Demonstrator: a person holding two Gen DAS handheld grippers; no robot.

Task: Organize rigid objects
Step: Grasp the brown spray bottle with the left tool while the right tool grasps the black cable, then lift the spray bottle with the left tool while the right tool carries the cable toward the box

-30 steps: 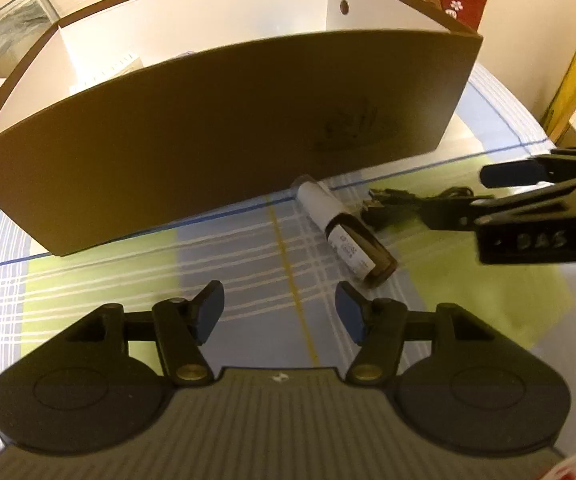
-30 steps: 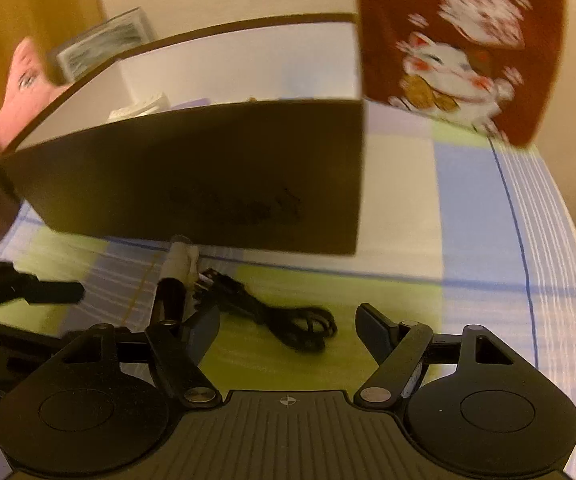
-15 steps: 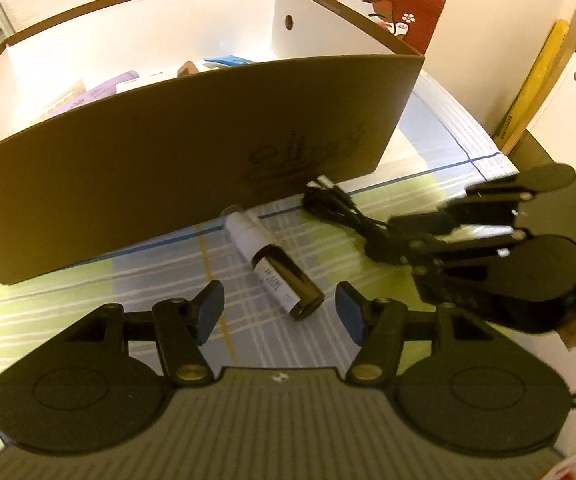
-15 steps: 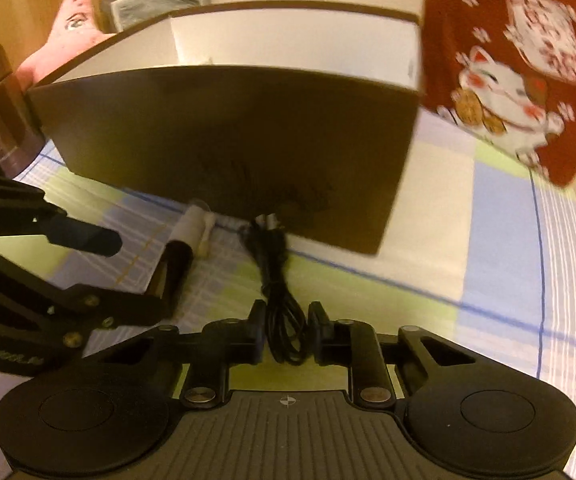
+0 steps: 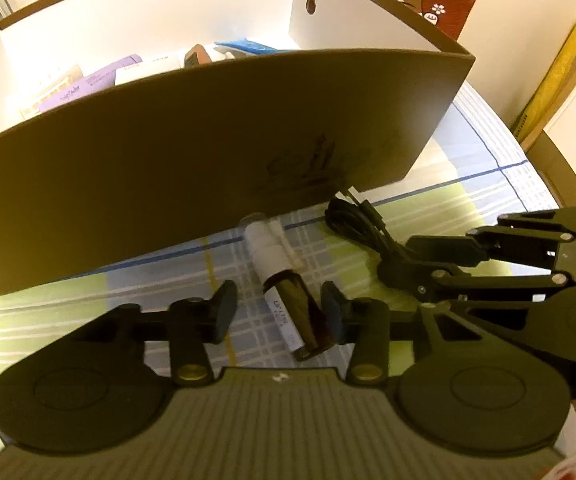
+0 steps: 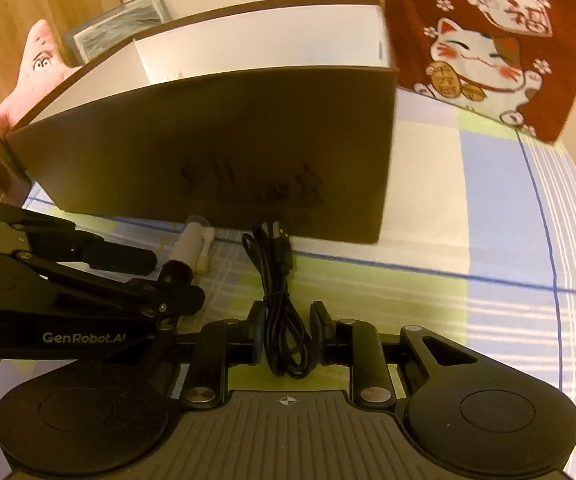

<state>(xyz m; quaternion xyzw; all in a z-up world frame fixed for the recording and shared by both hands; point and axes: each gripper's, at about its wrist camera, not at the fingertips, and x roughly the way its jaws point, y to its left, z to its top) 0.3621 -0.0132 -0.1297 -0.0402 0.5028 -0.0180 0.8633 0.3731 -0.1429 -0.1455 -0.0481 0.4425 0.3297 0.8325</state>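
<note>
A small brown bottle (image 5: 294,312) with a white cap lies on the plaid cloth in front of a brown box (image 5: 192,148). My left gripper (image 5: 278,312) is open, its fingers on either side of the bottle's dark end. A coiled black cable (image 6: 286,312) lies to the right of the bottle. My right gripper (image 6: 287,326) is closed on the cable, which bunches between the pads. The bottle also shows in the right wrist view (image 6: 182,258), partly behind the left gripper (image 6: 160,276). The right gripper shows in the left wrist view (image 5: 412,262).
The box's white interior holds several flat packs, including a purple one (image 5: 100,82). A red lucky-cat cloth (image 6: 484,40) hangs at the back right. A pink plush (image 6: 36,76) and a framed picture (image 6: 124,24) stand behind the box at left.
My left gripper has moved forward so the bottle now lies between its open fingers. My right gripper went from open to closed on the cable.
</note>
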